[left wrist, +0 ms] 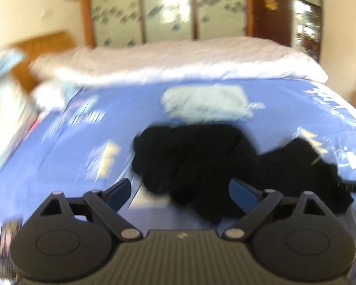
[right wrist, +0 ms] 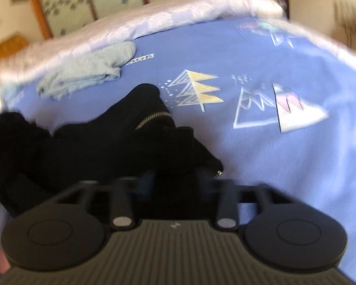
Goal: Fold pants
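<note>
Black pants [left wrist: 197, 163] lie bunched, unfolded, on the bed [right wrist: 284, 156]; left claw [left wrist: 180, 193] spread wide, empty; right claw [right wrist: 175, 178] pinches their near edge.

Black pants [left wrist: 194, 161], blue tree-printed bedsheet [right wrist: 284, 161]

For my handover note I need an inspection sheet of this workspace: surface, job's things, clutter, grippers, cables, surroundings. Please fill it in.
Surface: blue printed bedsheet, tree and mountain motifs.
Job's things: crumpled black pants with a brass zipper, unfolded.
Clutter: folded pale blue towel beyond the pants; white rolled quilt along the far edge.
Grippers: left gripper open above the pants, nothing held; right gripper closed on the pants' edge.
Cables: nothing seen.
Surroundings: wooden-framed patterned glass doors, wooden headboard.
</note>
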Tool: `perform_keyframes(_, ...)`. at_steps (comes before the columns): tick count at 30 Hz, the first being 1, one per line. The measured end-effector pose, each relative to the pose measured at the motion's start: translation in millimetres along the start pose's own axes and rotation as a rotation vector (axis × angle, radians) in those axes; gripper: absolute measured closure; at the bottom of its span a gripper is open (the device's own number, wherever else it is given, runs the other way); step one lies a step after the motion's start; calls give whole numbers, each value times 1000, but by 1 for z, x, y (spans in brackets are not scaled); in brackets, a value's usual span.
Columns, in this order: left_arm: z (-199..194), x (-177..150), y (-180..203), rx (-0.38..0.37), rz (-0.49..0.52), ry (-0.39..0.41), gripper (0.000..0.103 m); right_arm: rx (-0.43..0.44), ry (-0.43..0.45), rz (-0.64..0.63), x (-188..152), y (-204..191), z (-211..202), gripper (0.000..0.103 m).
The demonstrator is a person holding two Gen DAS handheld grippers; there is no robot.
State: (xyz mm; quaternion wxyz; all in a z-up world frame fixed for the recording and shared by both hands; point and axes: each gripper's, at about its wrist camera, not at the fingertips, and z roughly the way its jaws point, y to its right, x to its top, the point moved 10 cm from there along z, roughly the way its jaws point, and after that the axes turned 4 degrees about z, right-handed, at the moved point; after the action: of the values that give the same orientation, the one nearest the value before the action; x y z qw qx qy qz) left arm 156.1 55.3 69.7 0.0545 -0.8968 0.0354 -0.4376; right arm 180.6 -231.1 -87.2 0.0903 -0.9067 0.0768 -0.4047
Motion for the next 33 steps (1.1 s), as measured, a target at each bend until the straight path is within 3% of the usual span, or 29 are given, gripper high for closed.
perform_keyframes(1,12,9,12,-26,19,0,11,14,18,-1,3,-1,-4,95)
perform_keyframes(3,42,22,34,-47,39,-27,24,27,54,5,10,3,-19,95)
perform_keyframes(5,74,21,48,-10,63,-88,74,51,76,37,21,9,-31,96)
perform_keyframes(6,87,17,54,6,75,-123,89,69,84,60,26,12,-40,96)
perform_keyframes(7,98,12,56,21,78,-147,96,84,90,82,34,14,-46,96)
perform_keyframes(10,99,-6,40,61,45,-140,97,132,119,126,43,22,-69,96)
perform_keyframes(16,18,-59,-22,16,-31,-112,97,175,88,118,35,20,-65,95)
perform_keyframes(18,-7,-96,-45,25,-77,-165,97,185,101,135,30,18,-66,95)
perform_keyframes(21,-25,-148,-64,-20,-145,-274,95,149,112,165,14,25,-66,95)
perform_keyframes(23,-31,-170,-80,-28,-201,-326,93,126,95,203,4,34,-63,95)
perform_keyframes(25,-37,-168,-101,-27,-276,-305,89,99,82,234,-6,43,-60,95)
perform_keyframes(27,-39,-147,-127,11,-339,-243,74,82,60,244,-10,48,-57,95)
perform_keyframes(29,-37,-116,-147,56,-364,-168,51,37,64,233,-12,51,-57,90)
perform_keyframes(30,-33,-99,-150,68,-351,-135,48,21,72,228,-10,51,-57,87)
perform_keyframes(31,-27,-84,-150,70,-319,-105,42,32,76,234,-9,50,-59,75)
perform_keyframes(32,-16,-71,-147,66,-281,-92,34,57,77,245,-6,48,-59,52)
perform_keyframes(33,-4,-62,-142,60,-253,-96,30,75,75,252,-4,45,-58,42)
